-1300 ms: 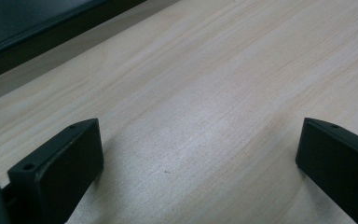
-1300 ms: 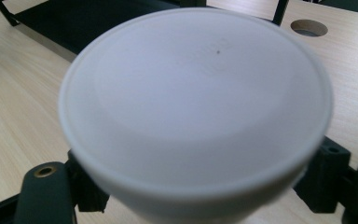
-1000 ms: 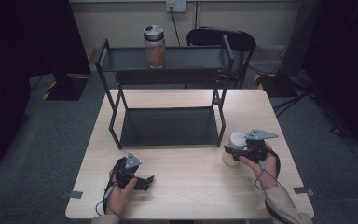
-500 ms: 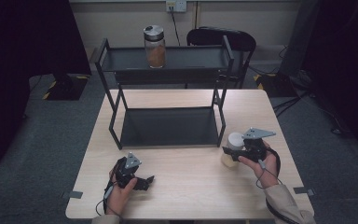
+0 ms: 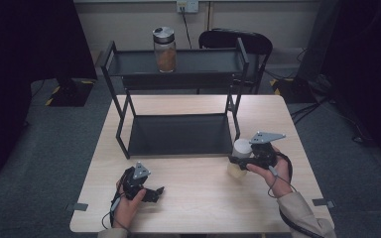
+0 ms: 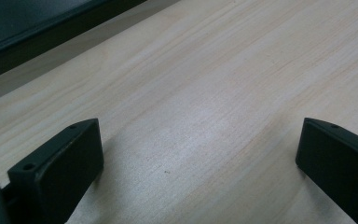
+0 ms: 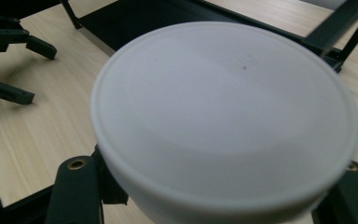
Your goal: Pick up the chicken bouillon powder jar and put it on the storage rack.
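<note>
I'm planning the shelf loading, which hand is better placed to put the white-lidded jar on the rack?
Right. The right tool is already shut on the white-lidded jar, close to the rack. The left tool rests open on the table, holding nothing.

A two-tier rack point(image 5: 178, 134) stands at the far middle of the desk point(image 5: 198, 198), with a jar point(image 5: 164, 49) on its top shelf, left of centre. Near right, the right claw point(image 5: 238, 161) grips a lidded container point(image 5: 240, 157) just off the rack's near right corner. Near left sits the left claw point(image 5: 154, 193).
</note>
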### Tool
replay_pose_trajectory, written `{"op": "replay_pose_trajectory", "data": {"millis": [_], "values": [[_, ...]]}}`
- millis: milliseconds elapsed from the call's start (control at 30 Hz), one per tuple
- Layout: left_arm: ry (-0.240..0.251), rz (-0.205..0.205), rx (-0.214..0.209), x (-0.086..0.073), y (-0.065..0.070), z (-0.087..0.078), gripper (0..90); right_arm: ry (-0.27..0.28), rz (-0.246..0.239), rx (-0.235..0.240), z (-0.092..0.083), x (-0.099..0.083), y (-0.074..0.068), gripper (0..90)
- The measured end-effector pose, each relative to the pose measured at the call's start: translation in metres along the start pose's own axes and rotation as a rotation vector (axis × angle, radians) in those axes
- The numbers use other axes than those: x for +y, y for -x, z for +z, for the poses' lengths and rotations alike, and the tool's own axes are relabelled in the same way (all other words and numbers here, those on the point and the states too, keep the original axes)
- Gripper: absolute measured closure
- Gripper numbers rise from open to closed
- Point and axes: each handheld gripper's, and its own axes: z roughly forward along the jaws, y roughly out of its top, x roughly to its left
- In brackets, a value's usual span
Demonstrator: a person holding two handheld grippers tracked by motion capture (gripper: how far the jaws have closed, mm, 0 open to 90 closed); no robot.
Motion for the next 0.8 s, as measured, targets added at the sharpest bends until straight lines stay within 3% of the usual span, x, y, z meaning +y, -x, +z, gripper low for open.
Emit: {"op": "replay_pose_trajectory", "data": {"millis": [800], "values": [[0.000, 0.000, 0.000, 0.000, 0.000, 0.000, 0.0, -0.009, -0.028, 0.083, 0.018, 0.058, -0.011, 34.8]]}}
